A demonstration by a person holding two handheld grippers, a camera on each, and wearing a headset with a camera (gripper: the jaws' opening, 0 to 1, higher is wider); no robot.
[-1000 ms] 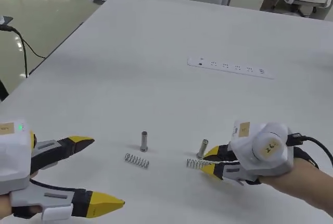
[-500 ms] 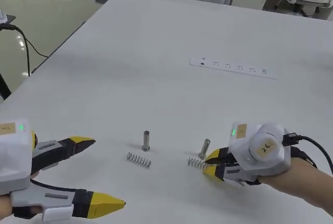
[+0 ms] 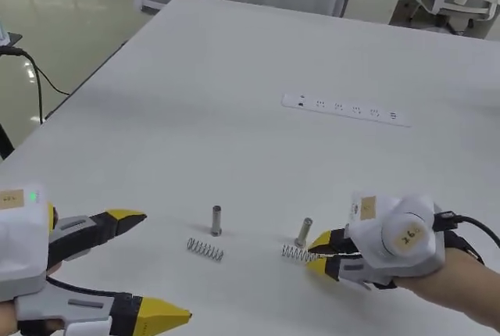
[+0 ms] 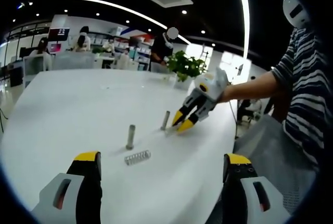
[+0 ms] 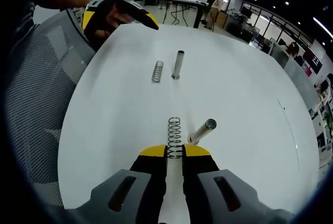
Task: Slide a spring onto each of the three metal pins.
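Spring [image 5: 174, 135] lies flat on the table [image 3: 234, 78], its near end pinched by the right gripper [image 5: 174, 153], the rest poking straight out ahead of the tips; nearest pin [image 5: 202, 131] stands just off to the tips' right, maybe leaning, hard to say through the fisheye. Imo: lift gently, tip the free end down over the pin top, line up the bore before lowering, don't crush the coils. Left gripper [image 4: 162, 160] is spread wide, holding nothing; second spring [image 4: 137, 157] and second pin [image 4: 130, 136] sit ahead of it.
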